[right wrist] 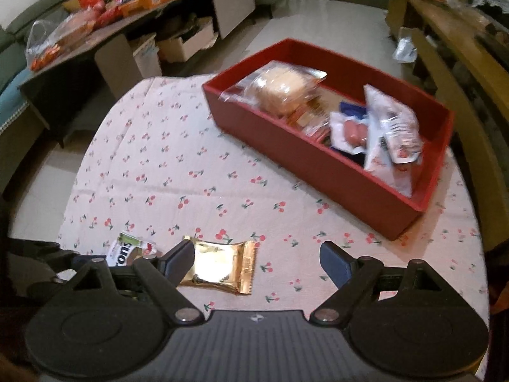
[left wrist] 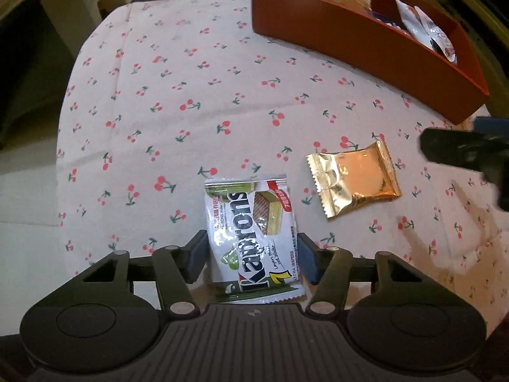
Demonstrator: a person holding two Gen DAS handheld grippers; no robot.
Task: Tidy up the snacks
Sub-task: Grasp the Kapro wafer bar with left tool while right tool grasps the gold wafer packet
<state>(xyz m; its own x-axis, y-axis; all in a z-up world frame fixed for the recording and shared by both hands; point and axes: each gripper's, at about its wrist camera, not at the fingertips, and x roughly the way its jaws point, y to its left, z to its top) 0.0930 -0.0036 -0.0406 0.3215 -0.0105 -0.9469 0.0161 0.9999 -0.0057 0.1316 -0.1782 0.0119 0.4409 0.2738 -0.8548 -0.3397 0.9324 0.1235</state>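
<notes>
Straddling a white-and-green foil wafer packet [left wrist: 254, 235], the left tool [left wrist: 253, 254] is seen low over the desk [left wrist: 159, 102], its blue pads set on either side of the packet's long edges; whether they already press the wrapper cannot be told. The packet lies flat near the desk's near edge, on a pale cloth printed with red cherries [left wrist: 178, 63]. A clean pick is judged to call for the pads to be closed squarely across the packet's middle, deep enough that crinkled foil is not merely nipped at a seam, and for the packet to be lifted level before it is carried to the red rectangular cardboard box [right wrist: 318, 165] at the desk's far right corner.

Just beside the packet, on its right, a gold foil snack pouch [right wrist: 219, 265] is left lying flat, apart from it. The right tool [right wrist: 257, 261] is held spread wide above that pouch, with nothing between its fingers. Crowding between the two tools is judged the chief hazard, as their paths to the box would cross. Several wrapped snacks, among them a clear-bagged pale bun [right wrist: 280, 87], are already piled in the box, so free room is likely found at its near end. A cluttered sideboard [right wrist: 105, 28] stands well apart beyond the desk.
</notes>
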